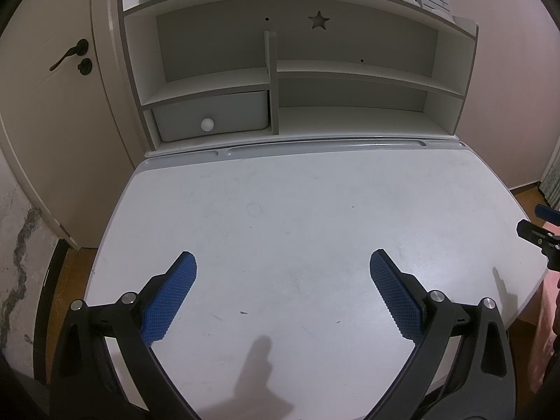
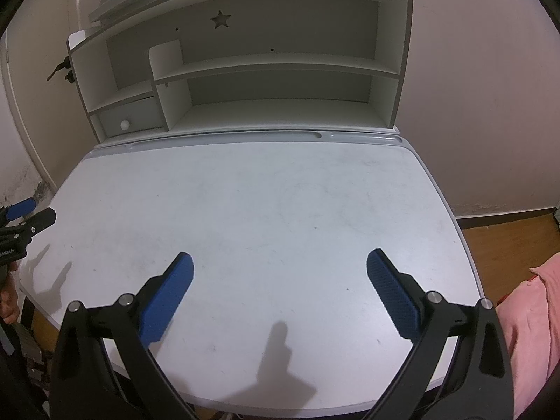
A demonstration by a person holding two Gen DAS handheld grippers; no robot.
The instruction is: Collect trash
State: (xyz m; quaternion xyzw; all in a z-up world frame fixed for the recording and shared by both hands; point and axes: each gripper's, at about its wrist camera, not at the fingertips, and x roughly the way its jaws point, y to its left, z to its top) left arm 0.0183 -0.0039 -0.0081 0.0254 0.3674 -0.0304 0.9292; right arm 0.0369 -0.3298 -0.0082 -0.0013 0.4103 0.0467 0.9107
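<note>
White desk fills both views. Left gripper jaws spread wide, gripping nothing, above desk's near edge. Right gripper likewise wide, nothing held. No trash visible in either view. Hutch at 12 o'clock, drawer at 11, door at 10.

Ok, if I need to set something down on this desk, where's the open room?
The desk top is bare from the pen groove at the back to the near edge, between left gripper and right gripper, both open. The hutch shelves also look bare; only the drawer fills the lower left bay.
</note>
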